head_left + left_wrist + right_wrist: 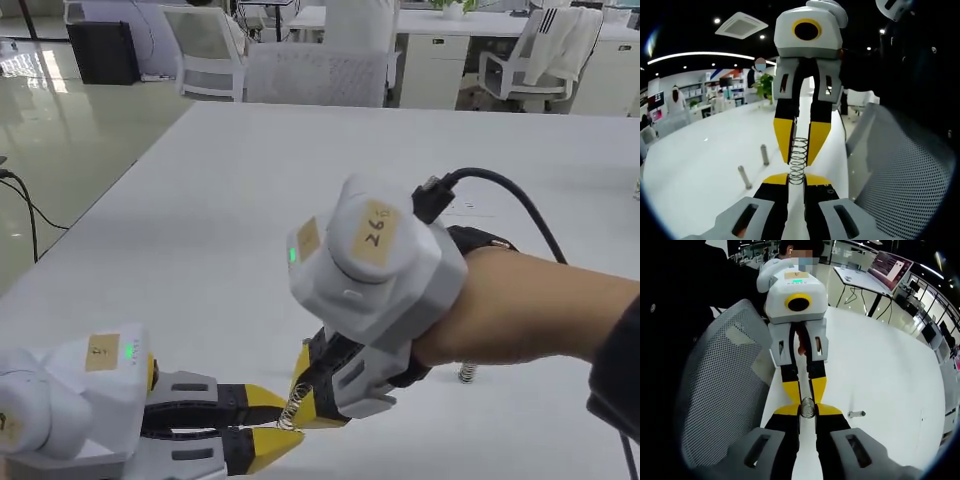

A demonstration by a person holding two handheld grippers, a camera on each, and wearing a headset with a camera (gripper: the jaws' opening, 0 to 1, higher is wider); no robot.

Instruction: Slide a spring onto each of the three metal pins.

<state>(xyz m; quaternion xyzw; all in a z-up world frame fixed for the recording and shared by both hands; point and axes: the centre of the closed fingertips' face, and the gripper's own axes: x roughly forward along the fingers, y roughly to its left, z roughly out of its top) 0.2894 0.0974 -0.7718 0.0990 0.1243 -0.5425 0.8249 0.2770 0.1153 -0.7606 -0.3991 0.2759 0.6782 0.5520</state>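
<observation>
A small steel spring point(292, 407) is held between my two grippers, which meet tip to tip low over the white table point(230, 200). My left gripper point(796, 180) is shut on the spring's near end point(797, 172). My right gripper point(800, 142) comes from above with its yellow jaws closed on the coil's far part. In the right gripper view the spring point(808, 407) shows end-on between my right gripper point(808, 411) tips, with the left gripper point(806, 390) beyond. Two metal pins point(764, 154) point(744, 177) stand on the table to the left. One pin point(856, 414) appears in the right gripper view.
A second spring point(466, 372) lies on the table beside the person's forearm point(520, 310). A grey mesh chair back point(900, 165) stands close to the table edge. More chairs point(315, 72) and desks are at the far end.
</observation>
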